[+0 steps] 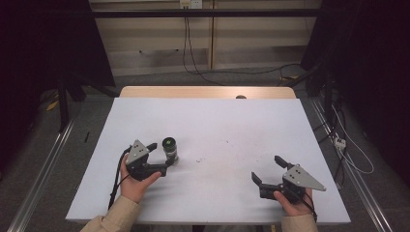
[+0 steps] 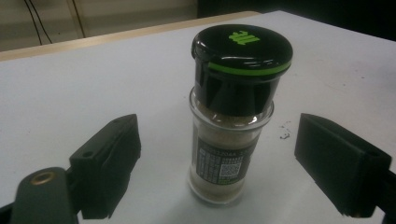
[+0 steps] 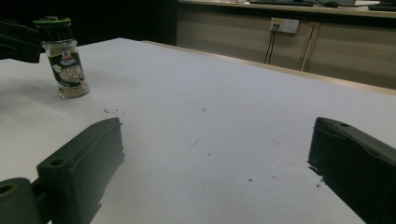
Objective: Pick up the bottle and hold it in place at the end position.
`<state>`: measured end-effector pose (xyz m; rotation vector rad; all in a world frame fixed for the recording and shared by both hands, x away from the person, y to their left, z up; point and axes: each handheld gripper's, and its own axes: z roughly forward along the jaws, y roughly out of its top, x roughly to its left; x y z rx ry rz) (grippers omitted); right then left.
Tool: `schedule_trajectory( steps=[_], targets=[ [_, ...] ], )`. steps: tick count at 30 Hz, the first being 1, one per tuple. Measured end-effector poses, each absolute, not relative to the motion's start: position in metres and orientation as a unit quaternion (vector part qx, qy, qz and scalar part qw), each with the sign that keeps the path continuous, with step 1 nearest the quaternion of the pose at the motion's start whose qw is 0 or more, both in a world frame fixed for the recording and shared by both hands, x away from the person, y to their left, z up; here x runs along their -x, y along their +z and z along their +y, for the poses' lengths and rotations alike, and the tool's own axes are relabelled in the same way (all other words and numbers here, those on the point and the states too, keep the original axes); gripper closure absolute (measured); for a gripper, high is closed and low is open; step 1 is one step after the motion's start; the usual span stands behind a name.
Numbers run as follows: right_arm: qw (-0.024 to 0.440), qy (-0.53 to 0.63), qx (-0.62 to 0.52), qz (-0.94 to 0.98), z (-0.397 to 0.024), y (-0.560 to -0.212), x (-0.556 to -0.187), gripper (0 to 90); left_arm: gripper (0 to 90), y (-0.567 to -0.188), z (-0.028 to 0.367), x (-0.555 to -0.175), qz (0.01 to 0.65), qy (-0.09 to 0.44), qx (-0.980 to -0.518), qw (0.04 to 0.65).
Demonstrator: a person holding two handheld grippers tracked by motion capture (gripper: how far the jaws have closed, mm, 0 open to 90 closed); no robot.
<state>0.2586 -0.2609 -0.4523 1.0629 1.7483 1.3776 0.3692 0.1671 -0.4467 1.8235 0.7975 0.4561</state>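
Spice jar (image 2: 232, 116) stands upright between the left gripper (image 2: 217, 163) jaws, untouched, gaps both sides; right gripper (image 3: 215, 172) spread wide, well apart.

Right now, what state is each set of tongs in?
Left tongs: open, one jaw on each side of the upright spice jar, not touching it.
Right tongs: open, holding nothing.

Left hand (image 1: 138, 182): enters from the bottom edge, beige sleeve at the wrist, wrapped around the left gripper (image 1: 162, 158), grey plate uppermost, jaws level, pointing right, spread with clear gaps inside both pads. Right hand (image 1: 294, 202): low at the near edge, holding the right gripper (image 1: 268, 169), jaws wide apart, aimed up-left
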Motion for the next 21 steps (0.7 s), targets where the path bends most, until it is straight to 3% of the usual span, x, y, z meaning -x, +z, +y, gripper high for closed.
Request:
schedule_trajectory(
  steps=[21],
  targets=[
    [0.331, 0.525, -0.402, 0.673, -0.261, -0.453, -0.26, 2.9, 39.2, -0.457, 0.147, -0.384, 0.33, 0.194, -0.775, 0.503]
  ],
)
